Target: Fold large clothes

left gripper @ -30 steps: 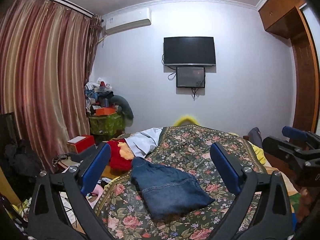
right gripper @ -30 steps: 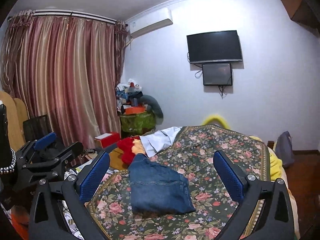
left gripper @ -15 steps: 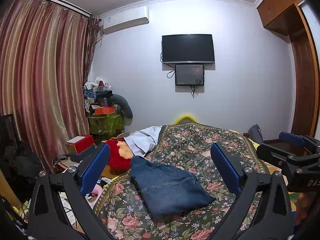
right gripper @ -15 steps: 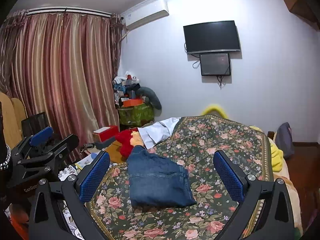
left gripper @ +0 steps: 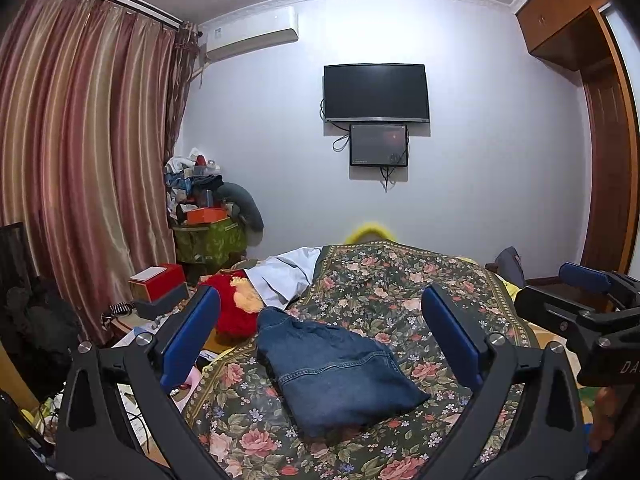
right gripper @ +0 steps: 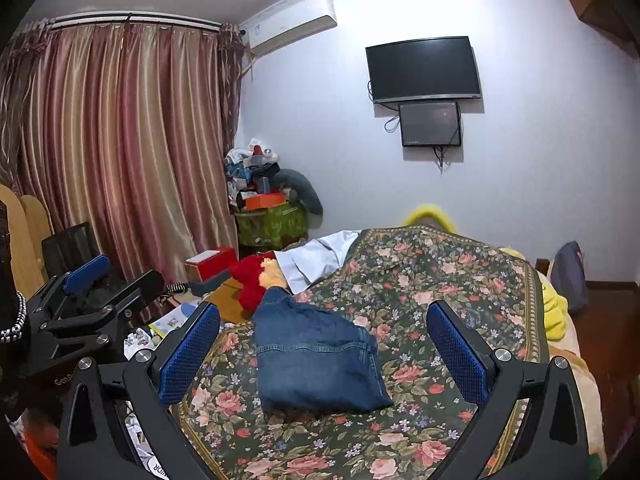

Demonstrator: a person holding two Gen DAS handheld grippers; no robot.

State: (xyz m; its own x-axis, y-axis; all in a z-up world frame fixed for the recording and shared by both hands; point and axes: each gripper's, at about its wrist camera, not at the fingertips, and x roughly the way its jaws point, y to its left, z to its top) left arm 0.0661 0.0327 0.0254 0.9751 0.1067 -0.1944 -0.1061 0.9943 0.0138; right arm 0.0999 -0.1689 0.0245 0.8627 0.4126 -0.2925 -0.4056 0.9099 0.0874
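Folded blue jeans lie in a compact rectangle on the floral bedspread. My left gripper hangs open above and short of the jeans, nothing between its blue pads. My right gripper is likewise open and empty, raised over the near end of the bed. Each gripper shows in the other's view: the right gripper at the right edge, the left gripper at the left.
A red plush toy and a white garment lie at the bed's left side. Cluttered boxes and a red box stand by the curtain. A yellow blanket hangs off the right edge. A TV is on the wall.
Both grippers have drifted slightly, so the jeans sit a little lower and nearer in both views. The jeans have not moved on the bed. Both grippers stay open.
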